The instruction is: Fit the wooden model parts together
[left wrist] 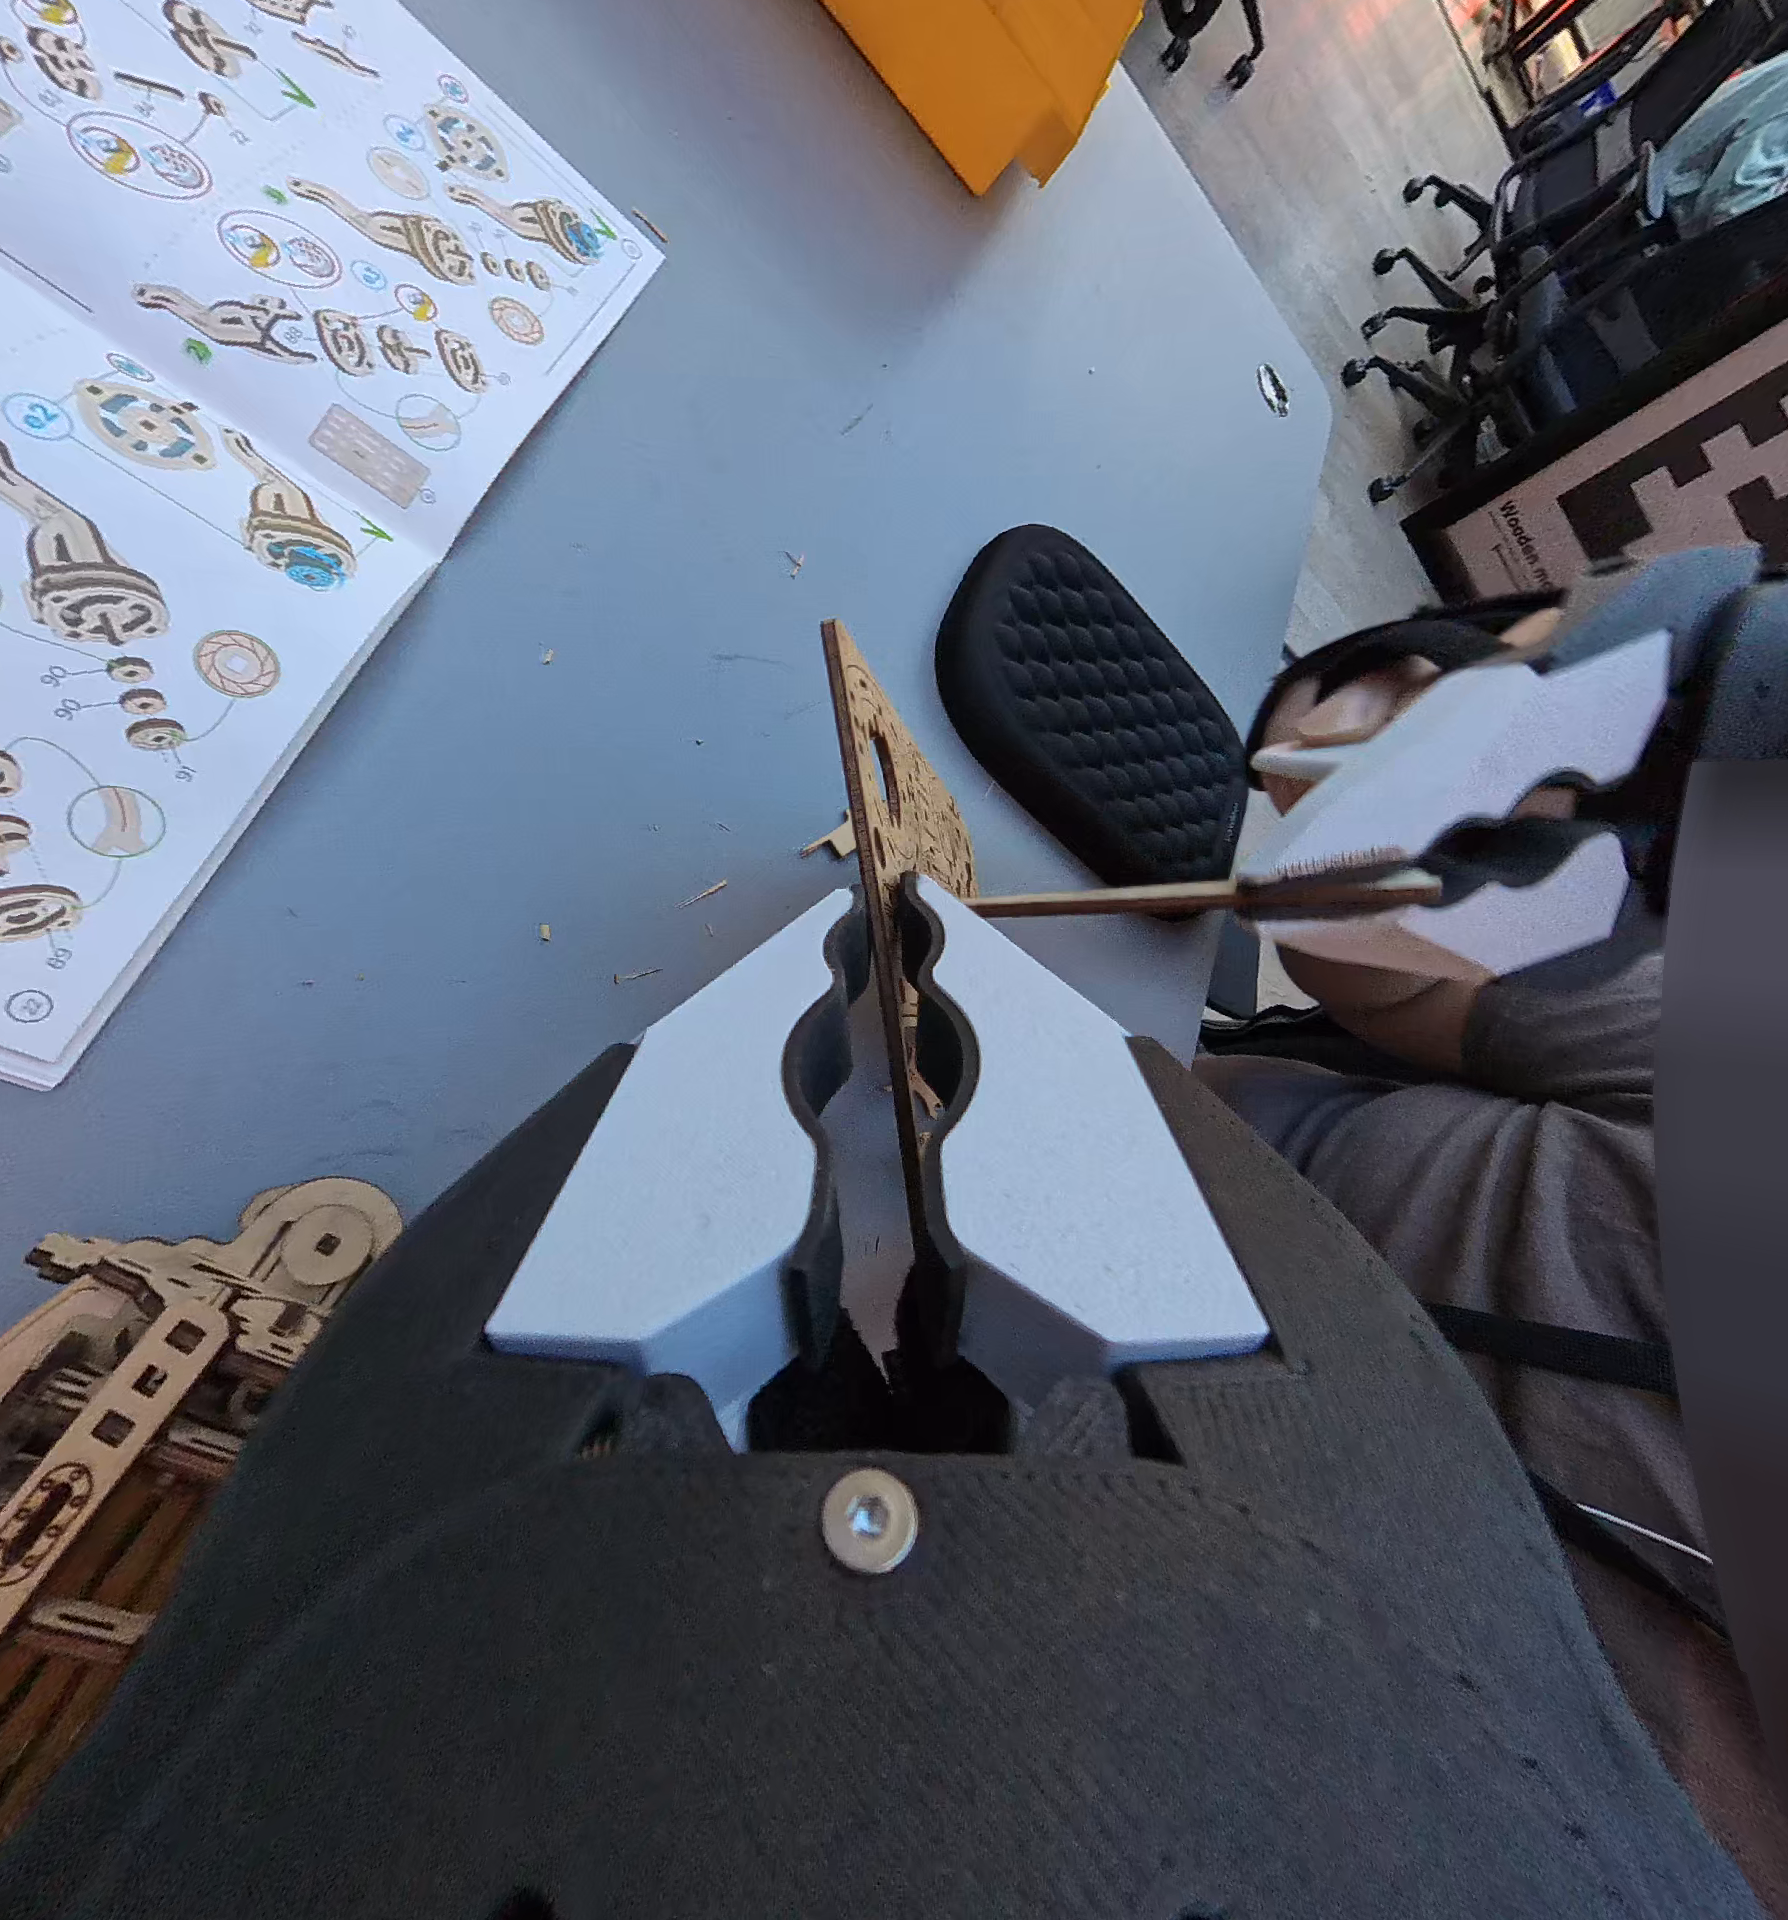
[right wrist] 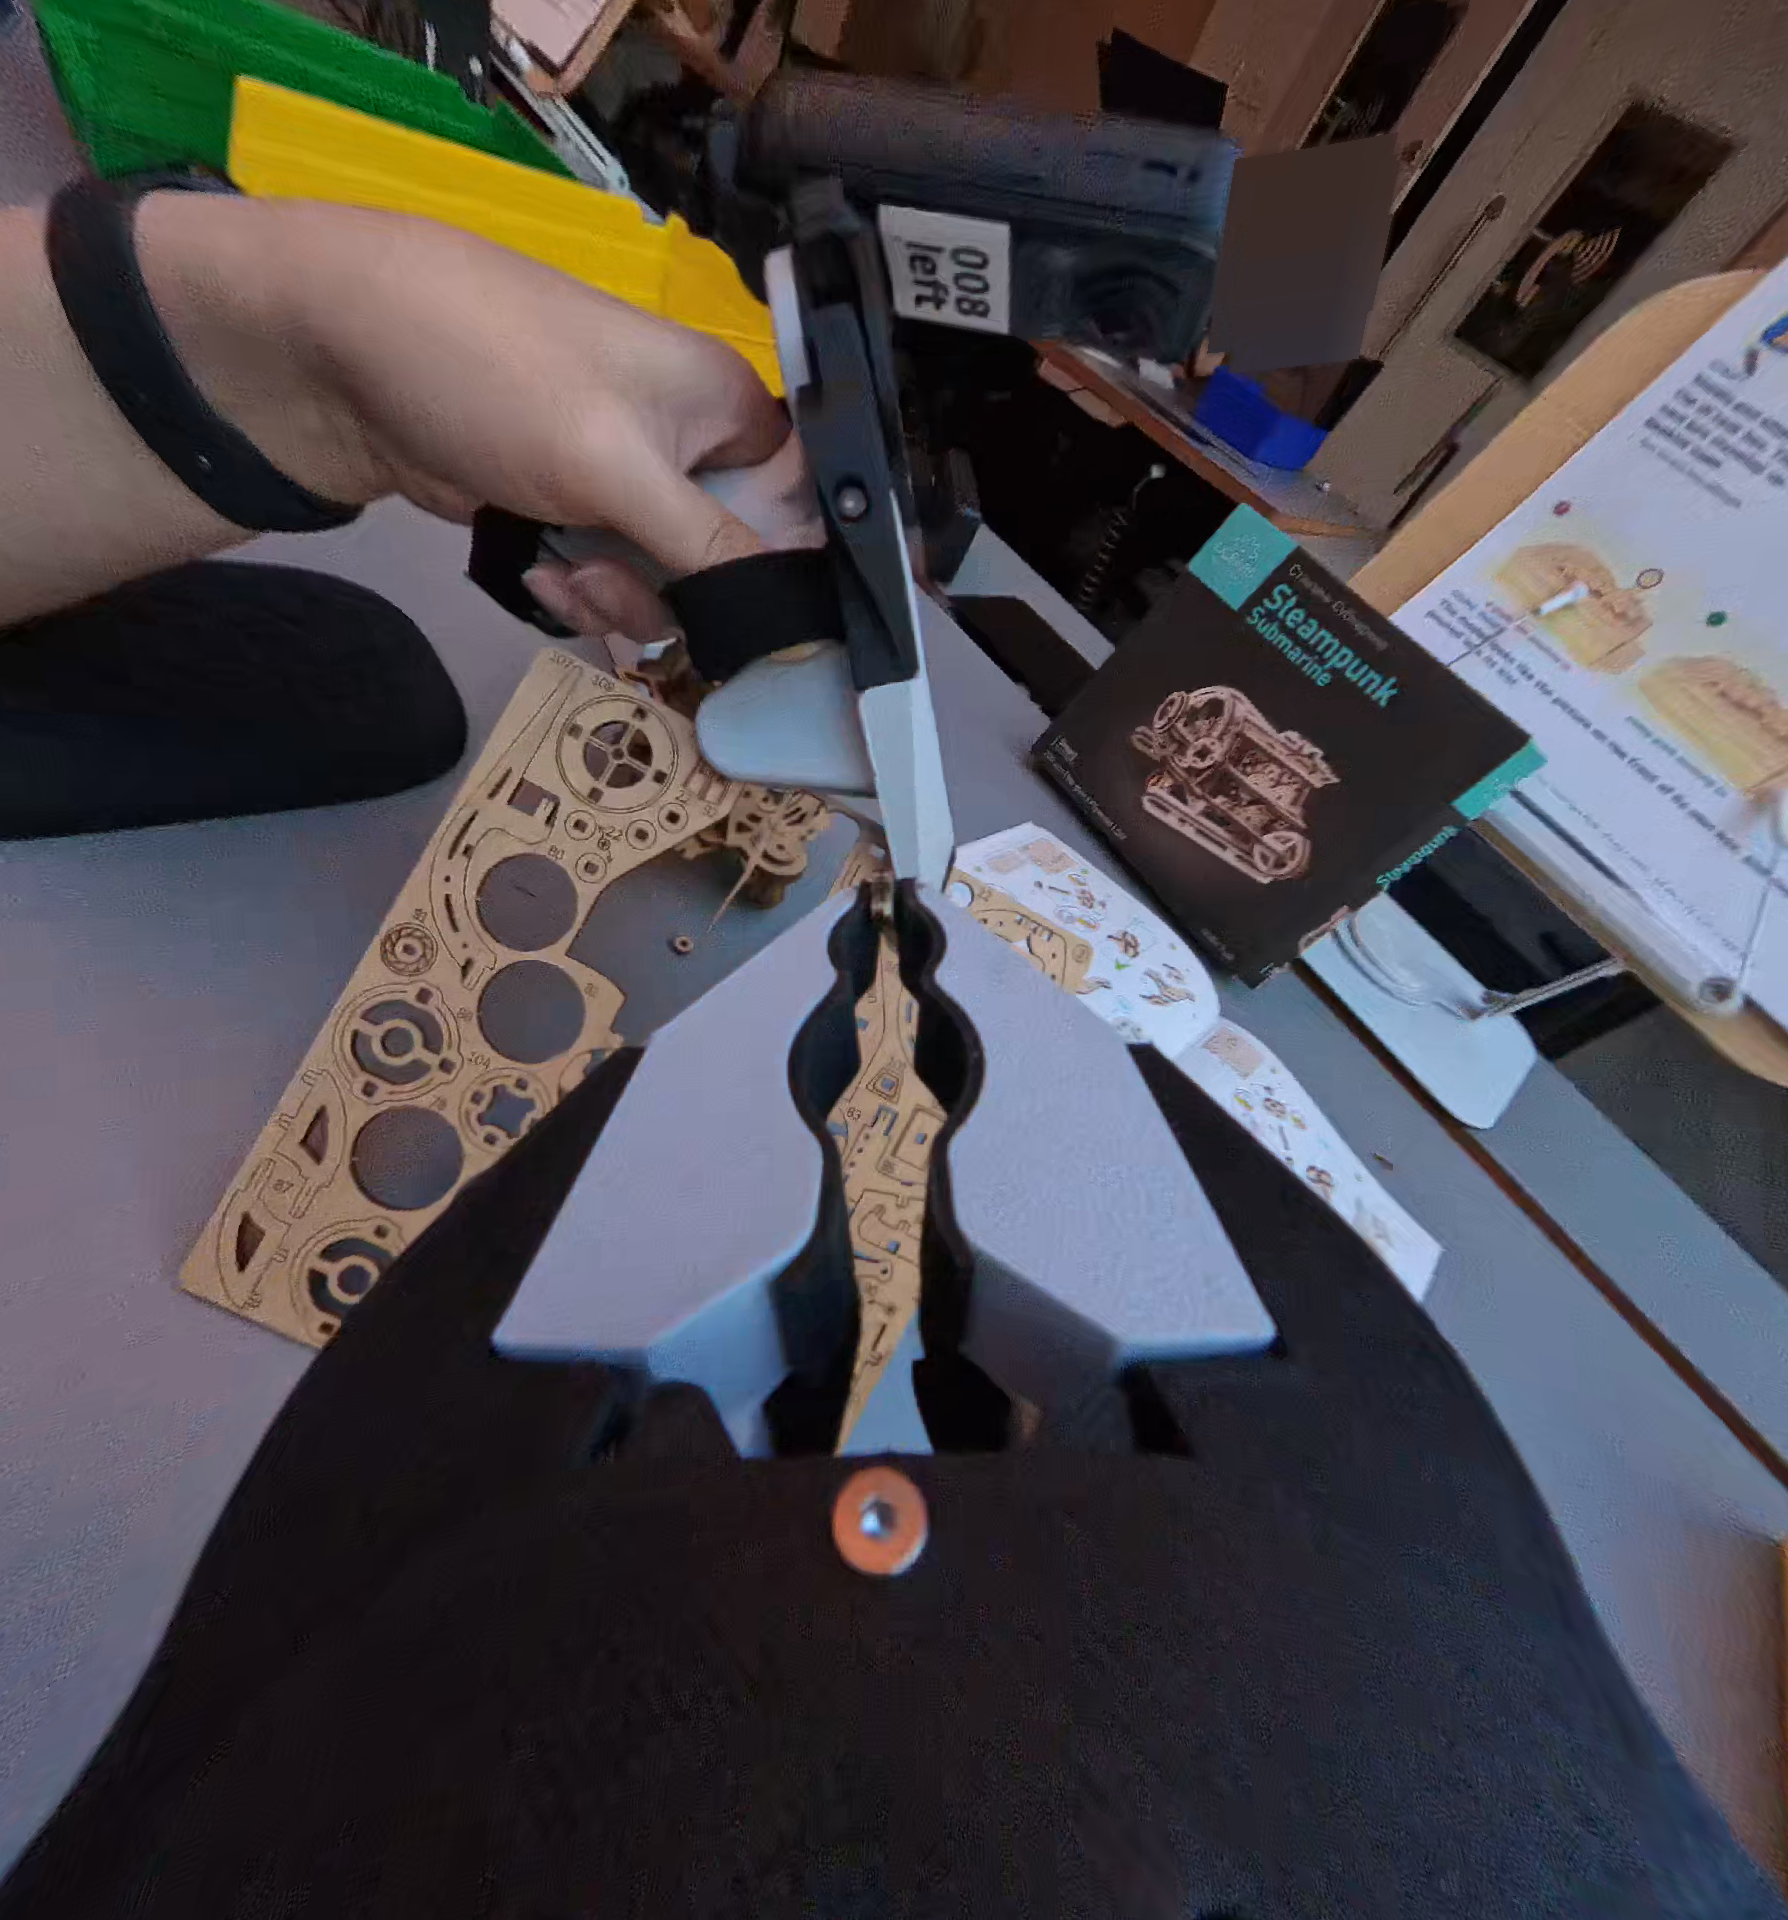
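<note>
Both tools (left wrist: 882, 914) (right wrist: 895, 894) meet tip-to-tip, each clamping a wooden sheet (left wrist: 895, 790).

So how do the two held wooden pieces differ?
The plate in the left gripper stands upright; the strip in the right gripper lies level, pointing at the plate. In the left wrist view the plate shows an engraved face with an oval hole; the strip shows only its thin edge. Both are thin, flat laser-cut wood, each clamped between shut fingers, and they appear to meet by the left fingertips.
</note>
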The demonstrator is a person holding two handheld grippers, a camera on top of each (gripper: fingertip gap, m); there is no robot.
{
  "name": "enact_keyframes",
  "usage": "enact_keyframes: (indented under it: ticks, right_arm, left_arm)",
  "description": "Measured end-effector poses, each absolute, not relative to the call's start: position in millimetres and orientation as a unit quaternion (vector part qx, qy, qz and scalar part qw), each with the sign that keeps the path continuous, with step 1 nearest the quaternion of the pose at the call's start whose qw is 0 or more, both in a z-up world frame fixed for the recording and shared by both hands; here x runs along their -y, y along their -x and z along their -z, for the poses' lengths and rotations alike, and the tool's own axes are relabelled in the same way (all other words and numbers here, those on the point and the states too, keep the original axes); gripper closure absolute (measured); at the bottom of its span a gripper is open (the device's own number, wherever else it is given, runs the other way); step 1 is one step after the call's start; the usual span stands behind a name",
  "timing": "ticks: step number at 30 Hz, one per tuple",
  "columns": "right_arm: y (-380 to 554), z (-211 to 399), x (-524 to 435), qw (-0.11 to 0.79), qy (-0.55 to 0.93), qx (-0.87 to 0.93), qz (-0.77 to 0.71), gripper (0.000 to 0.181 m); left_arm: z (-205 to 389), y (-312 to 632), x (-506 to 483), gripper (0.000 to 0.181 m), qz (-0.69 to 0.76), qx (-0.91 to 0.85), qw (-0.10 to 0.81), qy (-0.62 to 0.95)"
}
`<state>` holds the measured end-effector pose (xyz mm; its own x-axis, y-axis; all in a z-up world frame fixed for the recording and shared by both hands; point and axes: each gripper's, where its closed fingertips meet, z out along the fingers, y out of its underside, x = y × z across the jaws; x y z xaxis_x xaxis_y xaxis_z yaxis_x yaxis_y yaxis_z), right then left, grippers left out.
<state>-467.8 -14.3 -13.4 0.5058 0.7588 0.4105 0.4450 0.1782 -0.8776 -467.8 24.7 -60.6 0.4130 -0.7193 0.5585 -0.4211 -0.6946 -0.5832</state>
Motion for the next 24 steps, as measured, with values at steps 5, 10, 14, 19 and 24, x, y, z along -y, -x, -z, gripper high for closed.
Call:
enact_keyframes:
  ticks: [5,10,14,19,24]
  right_arm:
    - [488,21,23,0.606,0.583,0.541,0.016,0.179]
    - [468,9,19,0.616,0.631,0.443,-0.160,0.179]
    - [442,5,8,0.580,0.667,0.298,-0.361,0.180]
    - [434,15,4,0.552,0.658,0.258,-0.442,0.180]
    - [432,2,11,0.605,0.621,0.303,-0.396,0.179]
  left_arm:
    - [62,469,-26,0.177,0.403,-0.346,0.183,0.827]
    - [59,469,-21,0.178,0.422,-0.349,0.170,0.819]
    - [64,475,-24,0.176,0.372,-0.365,0.186,0.833]
    - [60,476,-19,0.178,0.404,-0.354,0.164,0.827]
    - [62,481,-16,0.177,0.402,-0.363,0.147,0.828]
